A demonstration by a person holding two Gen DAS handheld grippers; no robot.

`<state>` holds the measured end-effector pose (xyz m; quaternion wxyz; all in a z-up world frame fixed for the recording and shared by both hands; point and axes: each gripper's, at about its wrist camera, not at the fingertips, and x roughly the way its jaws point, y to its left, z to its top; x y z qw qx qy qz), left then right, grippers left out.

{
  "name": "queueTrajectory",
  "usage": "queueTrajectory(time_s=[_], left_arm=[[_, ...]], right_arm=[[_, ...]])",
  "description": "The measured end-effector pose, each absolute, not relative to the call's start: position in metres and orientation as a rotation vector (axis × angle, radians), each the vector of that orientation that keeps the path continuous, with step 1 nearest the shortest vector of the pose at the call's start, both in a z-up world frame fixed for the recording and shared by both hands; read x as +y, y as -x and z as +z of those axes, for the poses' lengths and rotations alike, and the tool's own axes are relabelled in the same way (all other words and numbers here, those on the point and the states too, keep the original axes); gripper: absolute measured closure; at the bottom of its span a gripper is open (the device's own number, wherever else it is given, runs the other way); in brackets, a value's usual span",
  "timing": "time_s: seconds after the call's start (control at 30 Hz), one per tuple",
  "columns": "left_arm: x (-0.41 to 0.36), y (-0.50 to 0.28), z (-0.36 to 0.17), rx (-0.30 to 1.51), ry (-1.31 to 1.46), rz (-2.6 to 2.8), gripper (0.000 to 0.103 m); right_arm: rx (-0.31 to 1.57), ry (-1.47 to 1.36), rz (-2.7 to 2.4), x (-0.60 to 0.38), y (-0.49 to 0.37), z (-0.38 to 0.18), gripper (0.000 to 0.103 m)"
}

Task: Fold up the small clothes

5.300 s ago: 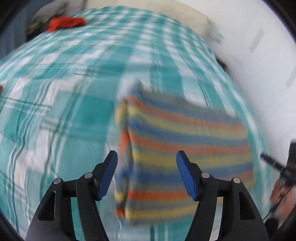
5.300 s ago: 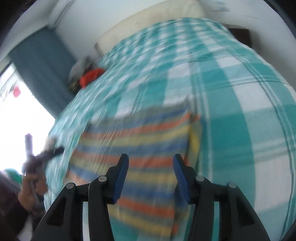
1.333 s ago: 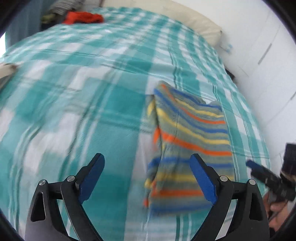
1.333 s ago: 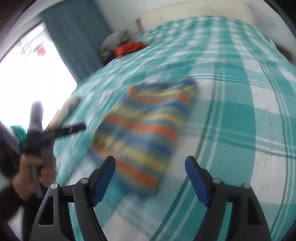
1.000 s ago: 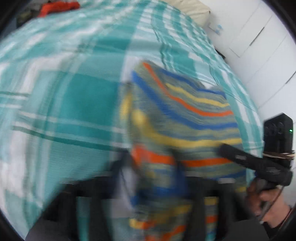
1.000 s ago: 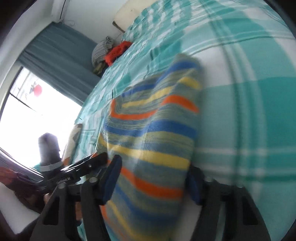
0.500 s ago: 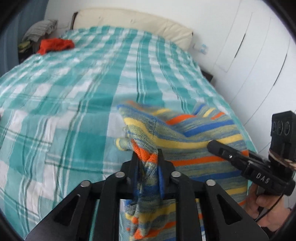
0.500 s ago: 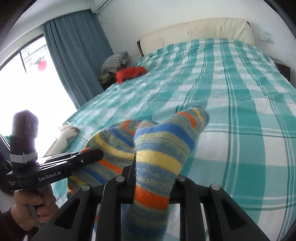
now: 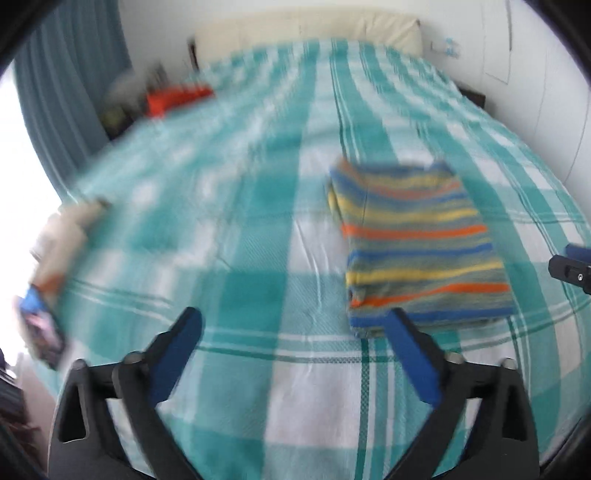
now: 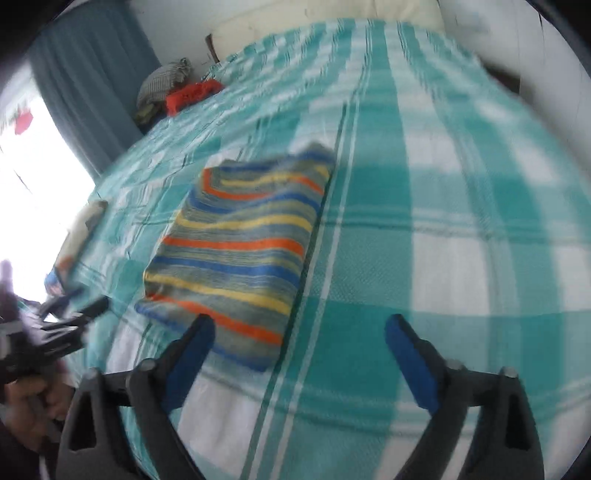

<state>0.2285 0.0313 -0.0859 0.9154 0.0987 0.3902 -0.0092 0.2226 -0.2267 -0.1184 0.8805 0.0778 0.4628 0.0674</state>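
A striped garment in blue, yellow, orange and grey (image 9: 421,243) lies folded into a flat rectangle on the teal checked bedspread (image 9: 258,229). It also shows in the right wrist view (image 10: 240,243). My left gripper (image 9: 291,325) is open and empty, held above the bed to the left of the garment's near edge. My right gripper (image 10: 299,328) is open and empty, held above the bed to the right of the garment's near edge. Neither gripper touches the garment.
A red garment (image 9: 173,98) and a grey bundle (image 10: 162,83) lie at the bed's far left corner. A cream headboard (image 9: 306,24) stands behind. A teal curtain (image 9: 66,92) hangs left, white cupboards (image 9: 535,74) right. A beige item (image 9: 70,225) lies at the left edge.
Half a second ago both grippers were shut on the striped garment, lifting its near end. Now both are open and drawn back, and the garment lies flat, folded shorter.
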Motion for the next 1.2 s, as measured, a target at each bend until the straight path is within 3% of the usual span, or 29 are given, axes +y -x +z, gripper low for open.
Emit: queueTrajectory(time_s=[0.27,0.47,1.2], left_arm=[[0.010,-0.182,-0.050,0.736,-0.248,0.085,0.000],[-0.010,-0.159,-0.048,0.823,-0.250,0.032,0.000],[-0.011,-0.128,-0.023,0.867,-0.125,-0.044,0.001]], right_arm=[[0.848,0.013,0.016,-0.201,-0.164,-0.041,0.008],[0.828,0.081,-0.061,-0.195,-0.127,-0.028,0.008],[0.854,0.102,-0.070,-0.185,-0.084,-0.009,0.005]])
